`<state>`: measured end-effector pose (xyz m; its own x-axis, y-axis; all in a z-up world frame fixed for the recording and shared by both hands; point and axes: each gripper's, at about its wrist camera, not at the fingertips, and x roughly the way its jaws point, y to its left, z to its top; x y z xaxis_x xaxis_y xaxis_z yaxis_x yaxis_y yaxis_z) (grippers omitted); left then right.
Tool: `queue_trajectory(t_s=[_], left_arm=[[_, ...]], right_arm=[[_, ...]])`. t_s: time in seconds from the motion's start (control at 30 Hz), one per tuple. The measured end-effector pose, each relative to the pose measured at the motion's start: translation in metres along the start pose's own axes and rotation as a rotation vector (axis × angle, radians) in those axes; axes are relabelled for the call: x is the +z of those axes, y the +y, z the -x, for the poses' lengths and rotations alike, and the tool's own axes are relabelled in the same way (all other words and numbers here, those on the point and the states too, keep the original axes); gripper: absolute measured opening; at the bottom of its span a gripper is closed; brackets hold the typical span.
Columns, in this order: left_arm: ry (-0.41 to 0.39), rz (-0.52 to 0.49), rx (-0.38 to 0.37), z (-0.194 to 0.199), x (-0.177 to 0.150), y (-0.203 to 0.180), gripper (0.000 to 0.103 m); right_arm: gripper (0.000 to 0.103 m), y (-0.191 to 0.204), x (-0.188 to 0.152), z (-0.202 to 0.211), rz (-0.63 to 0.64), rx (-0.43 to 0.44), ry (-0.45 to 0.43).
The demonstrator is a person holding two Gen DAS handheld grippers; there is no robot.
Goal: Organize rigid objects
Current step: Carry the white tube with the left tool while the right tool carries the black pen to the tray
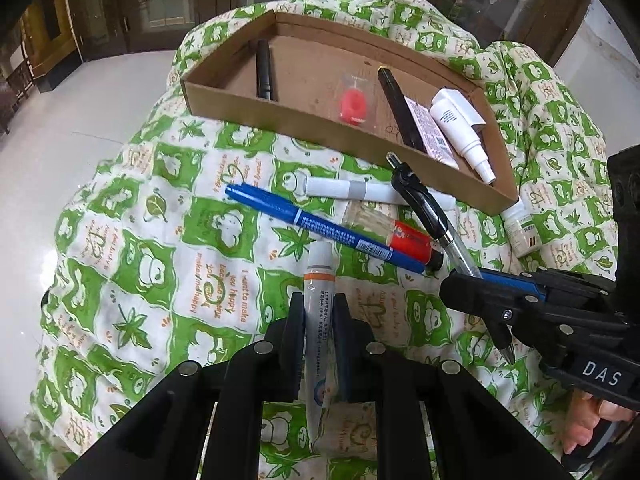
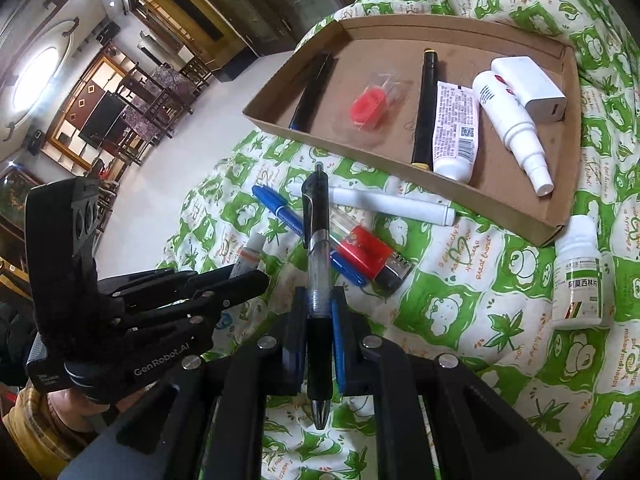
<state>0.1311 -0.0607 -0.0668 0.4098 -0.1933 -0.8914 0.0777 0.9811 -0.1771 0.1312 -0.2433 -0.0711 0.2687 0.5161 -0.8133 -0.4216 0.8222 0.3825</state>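
Note:
My left gripper [image 1: 319,312] is shut on a grey tube with an orange band [image 1: 317,300], held over the green patterned cloth. My right gripper [image 2: 318,308] is shut on a black retractable pen [image 2: 316,264], which points toward the cardboard tray [image 2: 348,144]. The right gripper also shows in the left wrist view [image 1: 476,280], and the left gripper in the right wrist view [image 2: 248,280]. On the cloth lie a blue marker [image 1: 320,226], a white marker [image 1: 360,190], a red lighter [image 1: 412,242] and a white pill bottle [image 2: 582,276].
The tray holds a black pen [image 2: 314,90], a red item in clear wrap [image 2: 370,106], another black pen [image 2: 425,108], a white tube [image 2: 456,128], a white spray bottle [image 2: 512,124] and a white charger [image 2: 528,86]. White floor [image 1: 60,120] lies left.

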Motion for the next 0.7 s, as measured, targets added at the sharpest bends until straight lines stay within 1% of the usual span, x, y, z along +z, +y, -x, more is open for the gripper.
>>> queue_trajectory(t_s=[0.4, 0.57, 0.7], left_arm=[[-0.049, -0.032, 0.025, 0.016, 0.017, -0.010, 0.013], [-0.066, -0.039, 0.027, 0.021, 0.026, -0.013, 0.013], [-0.080, -0.043, 0.026, 0.024, 0.036, -0.014, 0.013]], right_arm=[[0.011, -0.005, 0.005, 0.014, -0.023, 0.014, -0.051], [0.011, -0.014, 0.009, 0.026, -0.058, 0.025, -0.088], [0.011, -0.029, 0.012, 0.038, -0.111, 0.021, -0.123]])
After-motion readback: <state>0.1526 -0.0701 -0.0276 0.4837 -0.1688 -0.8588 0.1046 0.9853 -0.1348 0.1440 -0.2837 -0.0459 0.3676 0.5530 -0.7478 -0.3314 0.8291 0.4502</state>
